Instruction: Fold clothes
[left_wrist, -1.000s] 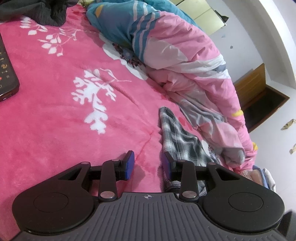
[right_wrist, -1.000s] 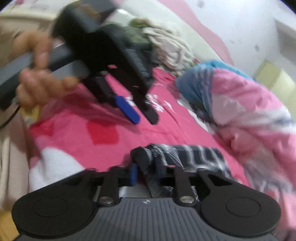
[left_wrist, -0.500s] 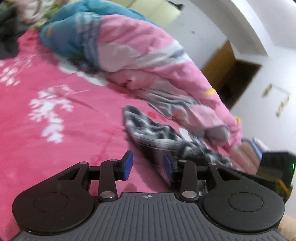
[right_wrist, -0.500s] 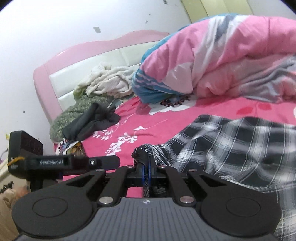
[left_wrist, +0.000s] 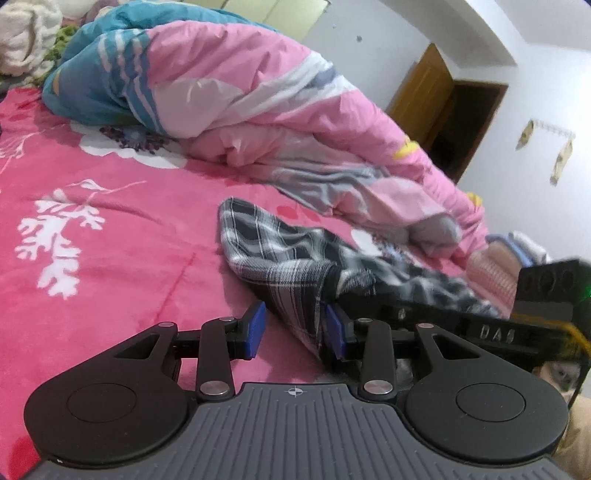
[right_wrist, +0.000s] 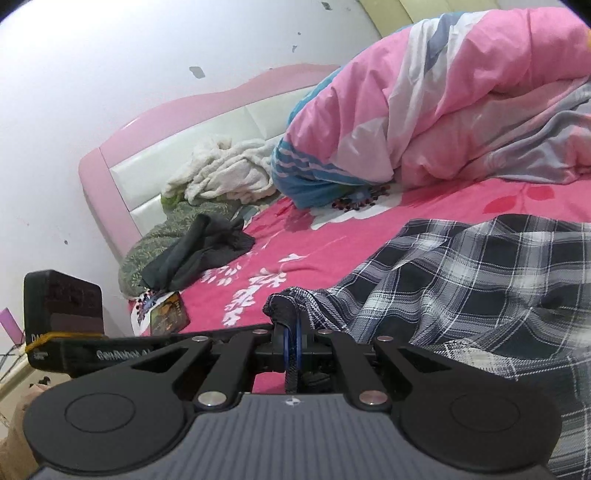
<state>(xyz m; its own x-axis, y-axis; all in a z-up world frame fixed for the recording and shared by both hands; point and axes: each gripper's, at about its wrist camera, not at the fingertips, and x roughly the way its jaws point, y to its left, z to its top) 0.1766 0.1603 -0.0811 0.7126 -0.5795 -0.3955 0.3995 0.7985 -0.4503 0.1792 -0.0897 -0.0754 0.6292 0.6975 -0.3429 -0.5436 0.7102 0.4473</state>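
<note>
Plaid garment (right_wrist: 461, 280) on pink bedsheet (left_wrist: 110, 229), just in front of rumpled duvet (left_wrist: 258, 110), one edge pinched.
R gripper (right_wrist: 293, 339) is clamped tight on a bunched hem, fabric trapping between pads. L gripper (left_wrist: 295, 326) is partway open: cloth drapes into the gap and lies against one pad, other pad clear, so no grip yet imo. To do it well: close L on the hem beside R's hold, then draw both apart, taut, away from duvet, and lay flat w/o wrinkles before folding. Risk: grabbing sheet too.
</note>
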